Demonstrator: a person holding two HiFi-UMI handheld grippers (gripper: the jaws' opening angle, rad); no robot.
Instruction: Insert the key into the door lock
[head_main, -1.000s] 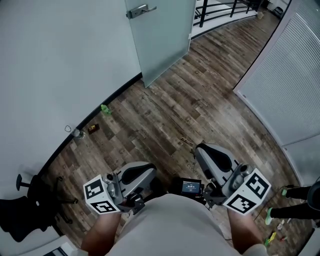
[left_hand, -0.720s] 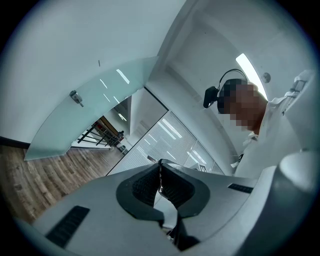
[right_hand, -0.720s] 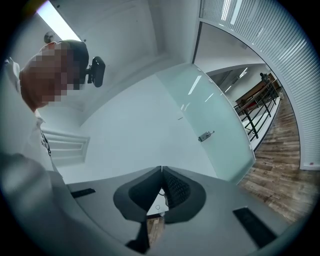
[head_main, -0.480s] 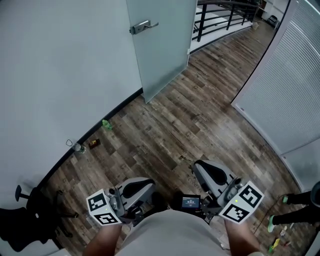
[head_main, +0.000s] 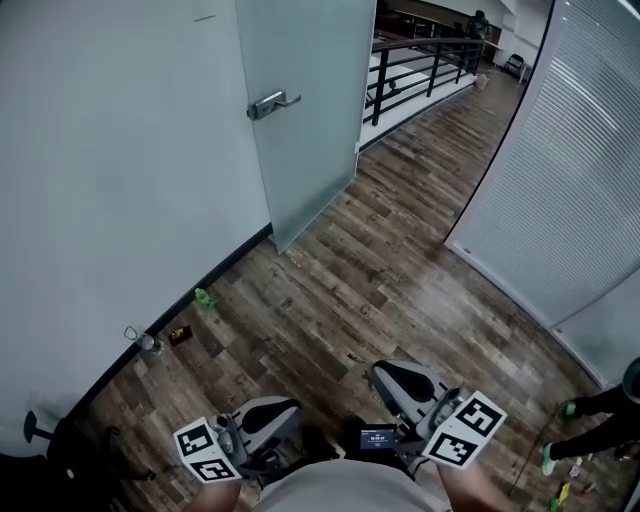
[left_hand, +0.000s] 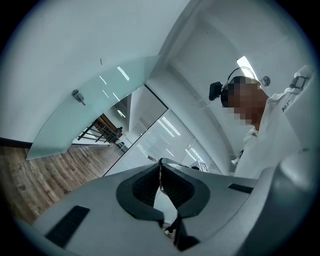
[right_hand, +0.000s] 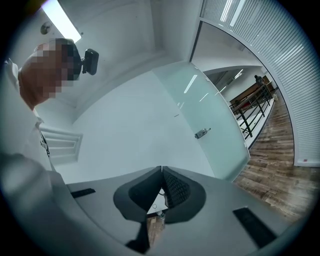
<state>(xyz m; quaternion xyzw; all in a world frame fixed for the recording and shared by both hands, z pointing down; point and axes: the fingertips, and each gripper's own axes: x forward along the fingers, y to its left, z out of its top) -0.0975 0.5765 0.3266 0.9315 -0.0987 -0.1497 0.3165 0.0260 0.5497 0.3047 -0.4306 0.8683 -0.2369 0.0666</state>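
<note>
A frosted glass door (head_main: 305, 120) with a metal lever handle (head_main: 272, 102) stands far ahead on the left. The handle also shows small in the left gripper view (left_hand: 77, 96) and the right gripper view (right_hand: 202, 133). My left gripper (head_main: 292, 407) is low at the bottom left, jaws shut (left_hand: 160, 167), with a thin pale sliver between the pads; I cannot tell whether it is a key. My right gripper (head_main: 378, 373) is beside it at the bottom right, tips closed together (right_hand: 161, 171) with nothing seen in them. Both are far from the door.
Wood-plank floor (head_main: 380, 260) runs to the door. A slatted curved wall (head_main: 560, 170) bounds the right side and a black railing (head_main: 420, 55) lies beyond the door. A green scrap (head_main: 204, 297), a small bottle (head_main: 148, 344) and a chair base (head_main: 35, 430) sit along the left wall.
The door and its handle have come lower and larger into the head view. Both grippers have slid down towards the bottom edge of that view, still shut.
</note>
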